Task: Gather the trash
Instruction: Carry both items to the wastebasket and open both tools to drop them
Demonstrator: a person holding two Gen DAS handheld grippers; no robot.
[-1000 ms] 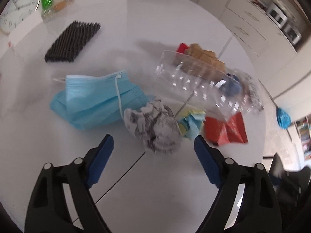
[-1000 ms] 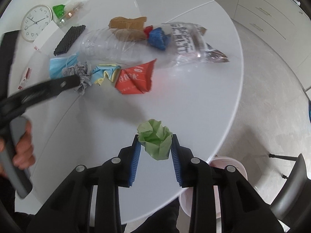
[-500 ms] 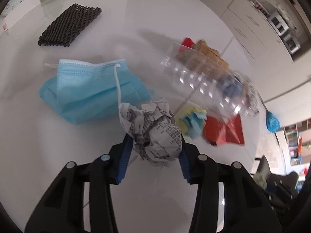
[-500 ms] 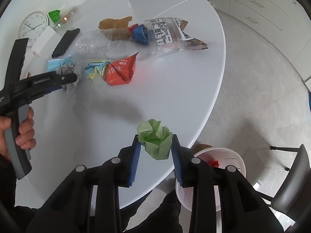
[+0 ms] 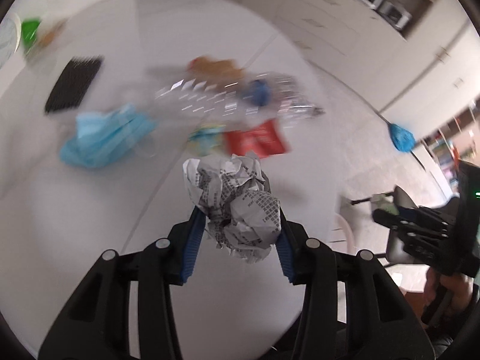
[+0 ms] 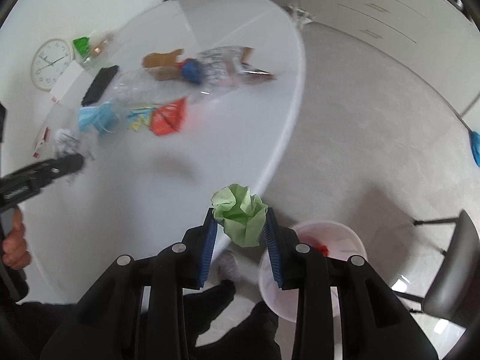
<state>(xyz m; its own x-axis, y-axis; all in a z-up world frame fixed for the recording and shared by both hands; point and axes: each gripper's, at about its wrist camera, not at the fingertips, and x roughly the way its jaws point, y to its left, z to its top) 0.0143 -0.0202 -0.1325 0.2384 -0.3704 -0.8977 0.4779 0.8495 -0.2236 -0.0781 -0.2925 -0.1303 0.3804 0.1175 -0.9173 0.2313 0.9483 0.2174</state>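
Note:
My left gripper (image 5: 237,225) is shut on a crumpled newspaper ball (image 5: 234,204), held above the white round table (image 5: 90,240). My right gripper (image 6: 241,228) is shut on a crumpled green paper ball (image 6: 241,214), held past the table's edge, beside and above the pink trash bin (image 6: 345,240) on the floor. Trash lies on the table: a blue face mask (image 5: 105,135), a clear plastic bottle (image 6: 144,90), a red wrapper (image 5: 258,139), a blue-yellow paper (image 5: 207,139), brown cardboard (image 6: 162,61), a clear printed bag (image 6: 228,66). The left gripper also shows in the right wrist view (image 6: 60,166).
A black mesh pad (image 5: 73,87), a wall clock (image 6: 51,63) and a green packet (image 6: 81,45) lie at the table's far side. A chair (image 6: 450,264) stands right of the bin. A blue broom (image 5: 400,133) lies on the floor. White cabinets line the far wall.
My left gripper closed on the newspaper ball and lifted it off the table, swinging right. My right gripper carried the green ball past the table edge toward the bin.

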